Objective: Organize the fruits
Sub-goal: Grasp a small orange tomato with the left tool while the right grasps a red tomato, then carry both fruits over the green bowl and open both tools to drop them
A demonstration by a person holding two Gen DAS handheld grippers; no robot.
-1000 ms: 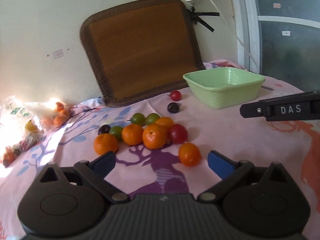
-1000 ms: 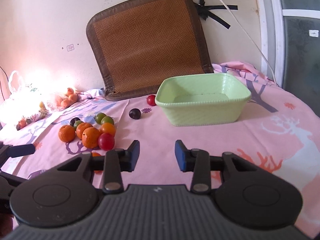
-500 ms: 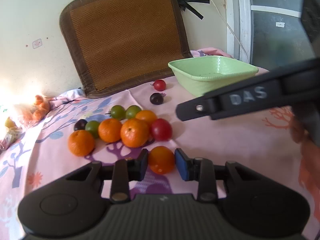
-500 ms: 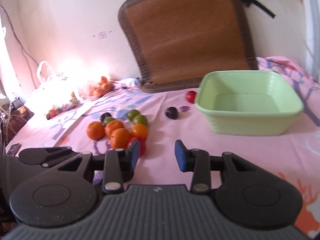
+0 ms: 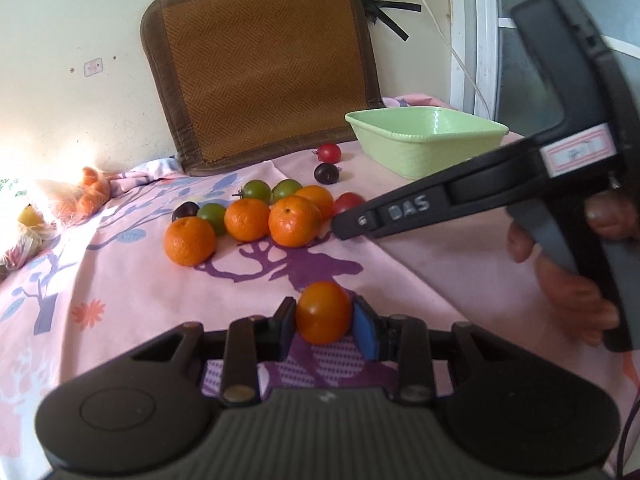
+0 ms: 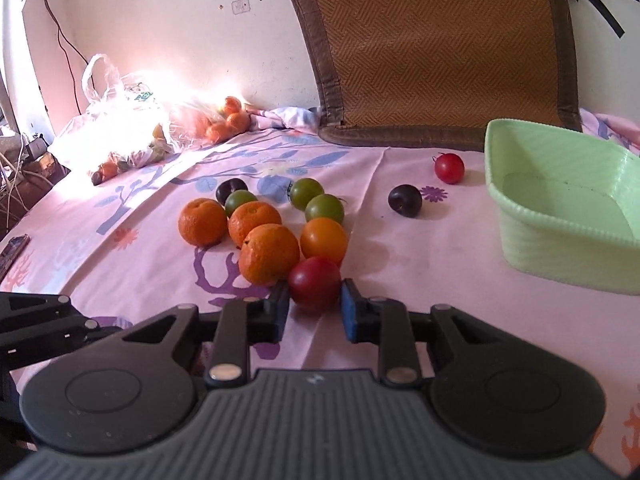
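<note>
Between the blue pads of the left gripper (image 5: 324, 326) sits an orange fruit (image 5: 323, 312), pinched from both sides, apart from the main cluster of oranges (image 5: 294, 221) farther back on the pink cloth (image 5: 120, 292). The right gripper (image 6: 314, 310) brackets a red fruit (image 6: 315, 283) at the cluster's near edge; its fingers sit just beside the fruit, and I cannot tell whether they touch it. The green basin (image 6: 560, 216) stands to the right, holding no fruit, with bare cloth between it and the fruit pile.
</note>
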